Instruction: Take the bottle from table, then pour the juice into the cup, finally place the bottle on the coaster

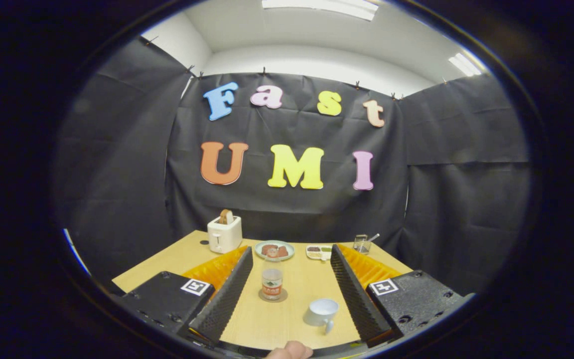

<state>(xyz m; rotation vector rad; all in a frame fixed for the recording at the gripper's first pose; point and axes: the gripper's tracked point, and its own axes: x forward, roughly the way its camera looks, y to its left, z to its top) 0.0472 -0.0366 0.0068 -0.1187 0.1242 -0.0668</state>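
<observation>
Gripper [292, 254] open, bottle [272, 279] between fingers

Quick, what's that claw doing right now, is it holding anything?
Claw: open, holding nothing; the bottle stands on its coaster between the spread fingers, untouched.

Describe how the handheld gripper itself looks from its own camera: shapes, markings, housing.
The gripper has two long wedge-shaped fingers with finely ribbed inner faces. Ridged orange panels run along their outer sides. Each finger sits on a black block with screw holes and a square black-and-white marker. A fingertip shows at the near edge; no sleeve is visible.
</observation>
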